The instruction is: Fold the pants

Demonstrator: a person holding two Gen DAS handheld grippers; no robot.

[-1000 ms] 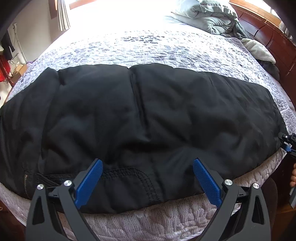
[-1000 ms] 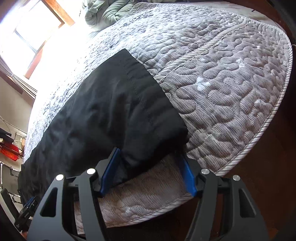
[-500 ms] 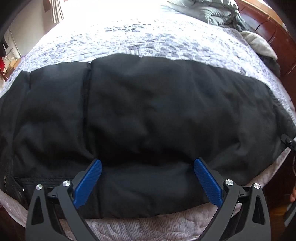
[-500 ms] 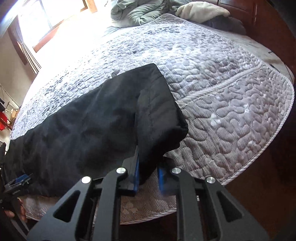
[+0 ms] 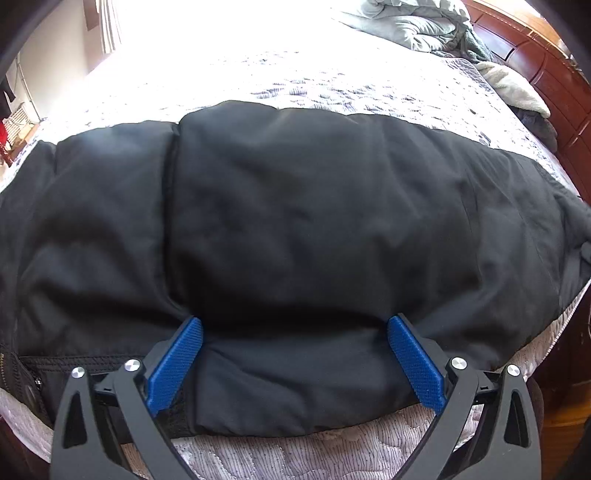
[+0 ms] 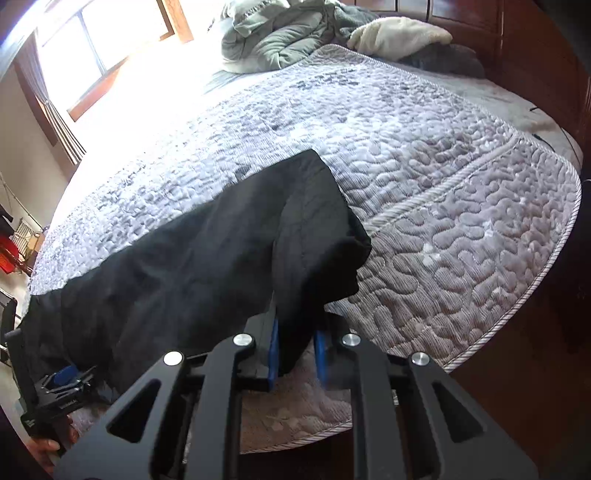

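Two blue fingers (image 6: 272, 354) pinch the black pants (image 6: 207, 258) hem.

You face a quilted grey bed (image 6: 461, 206) under a glaring window (image 6: 99, 48), a rumpled duvet (image 6: 280, 33) against the dark wooden headboard (image 5: 546, 70).

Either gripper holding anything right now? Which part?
Right gripper is shut on the pants at the near corner of the leg end. Left gripper holds nothing, its jaws open over the pants.
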